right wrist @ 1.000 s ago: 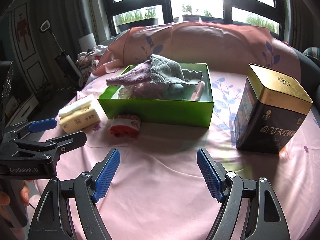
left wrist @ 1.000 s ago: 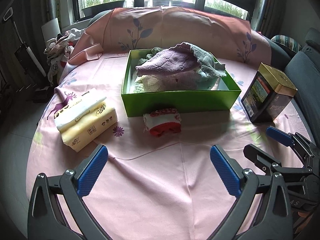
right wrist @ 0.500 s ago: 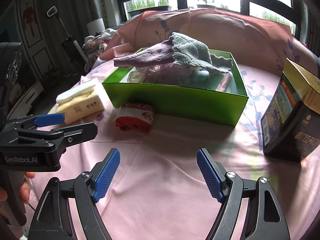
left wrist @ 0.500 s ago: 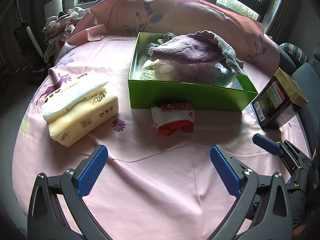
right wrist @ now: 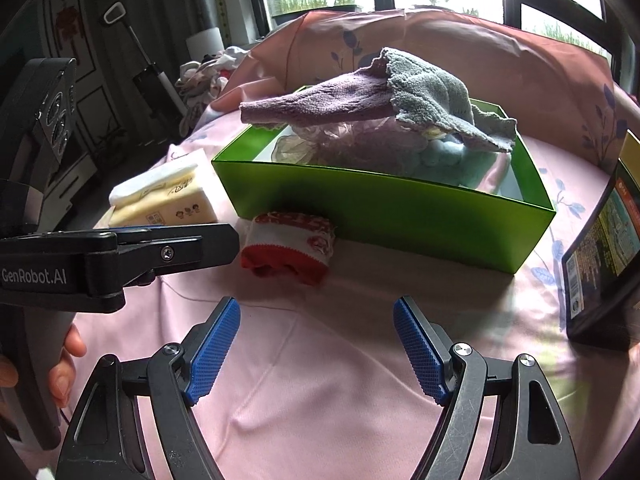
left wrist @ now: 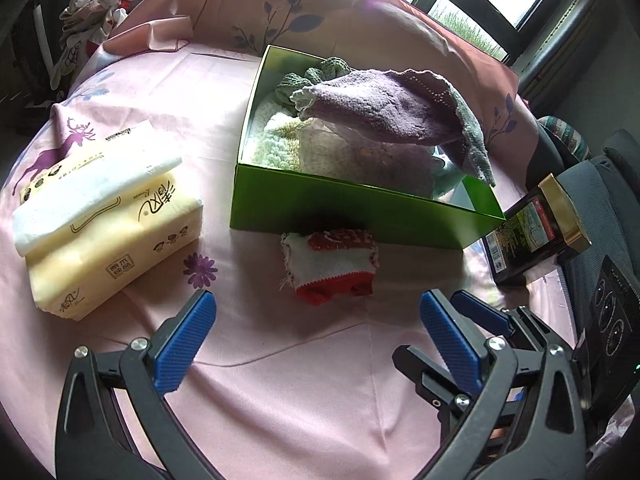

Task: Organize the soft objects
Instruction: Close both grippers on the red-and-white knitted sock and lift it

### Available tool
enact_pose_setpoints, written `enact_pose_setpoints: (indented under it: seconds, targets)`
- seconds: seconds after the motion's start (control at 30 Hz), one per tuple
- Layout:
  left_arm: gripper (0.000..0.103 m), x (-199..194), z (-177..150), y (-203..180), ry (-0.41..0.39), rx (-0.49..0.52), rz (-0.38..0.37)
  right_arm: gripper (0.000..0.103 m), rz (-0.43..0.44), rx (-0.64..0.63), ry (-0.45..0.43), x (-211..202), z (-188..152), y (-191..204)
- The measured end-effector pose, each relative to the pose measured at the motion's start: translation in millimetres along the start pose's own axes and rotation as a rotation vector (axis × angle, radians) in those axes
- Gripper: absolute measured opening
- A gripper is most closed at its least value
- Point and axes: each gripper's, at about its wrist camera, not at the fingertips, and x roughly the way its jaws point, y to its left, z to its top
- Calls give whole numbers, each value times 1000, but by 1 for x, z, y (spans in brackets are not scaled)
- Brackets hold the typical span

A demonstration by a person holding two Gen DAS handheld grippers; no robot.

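A small folded red-and-white cloth [left wrist: 330, 266] [right wrist: 290, 246] lies on the pink tablecloth just in front of the green box [left wrist: 344, 210] [right wrist: 384, 216]. The box holds several soft cloths, with a purple towel [left wrist: 384, 108] [right wrist: 320, 96] and a grey one [right wrist: 432, 92] draped on top. My left gripper [left wrist: 316, 326] hovers open a short way before the folded cloth, nothing between its blue pads. My right gripper [right wrist: 318, 338] is open too, empty, pointing at the same cloth from the right. The left gripper's side shows in the right wrist view [right wrist: 120, 256].
A yellow tissue pack [left wrist: 104, 224] [right wrist: 168, 200] lies left of the box. A dark tin with a gold lid [left wrist: 536, 232] [right wrist: 600, 248] stands at the right. A pile of clothes [left wrist: 96, 12] sits beyond the table at the far left.
Both grippers have come forward and lower towards the folded red-and-white cloth, which looks larger and nearer now. Their jaws stay as wide as before. Nothing on the table has moved.
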Motion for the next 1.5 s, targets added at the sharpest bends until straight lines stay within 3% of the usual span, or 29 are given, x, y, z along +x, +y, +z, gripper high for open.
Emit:
enact_pose_setpoints:
  seconds: [0.23, 0.4, 0.43, 0.6, 0.67, 0.77, 0.97, 1.27, 1.5]
  targets:
    - [100, 20, 12, 12, 18, -61, -58, 80, 41, 30, 15, 25, 7, -2]
    - [85, 33, 18, 5, 33, -15, -51, 80, 69, 36, 24, 42, 17, -4]
    - [77, 36, 19, 4, 38, -13, -48, 80, 72, 37, 25, 45, 19, -4]
    - [71, 45, 20, 5, 61, -7, -56, 79, 105, 42, 44, 60, 24, -7]
    - [56, 50, 20, 4, 78, 2, -51, 72, 130, 33, 45, 63, 26, -6]
    - [55, 52, 21, 5, 88, 7, -42, 59, 161, 23, 50, 66, 28, -3]
    - [54, 51, 20, 5, 98, 18, -35, 54, 162, 20, 49, 64, 27, -2]
    - [53, 26, 10, -12, 79, 80, -19, 52, 146, -3, 10, 38, 20, 6]
    - [54, -13, -8, -45, 30, 180, -18, 52, 129, -49, -87, -11, 9, 10]
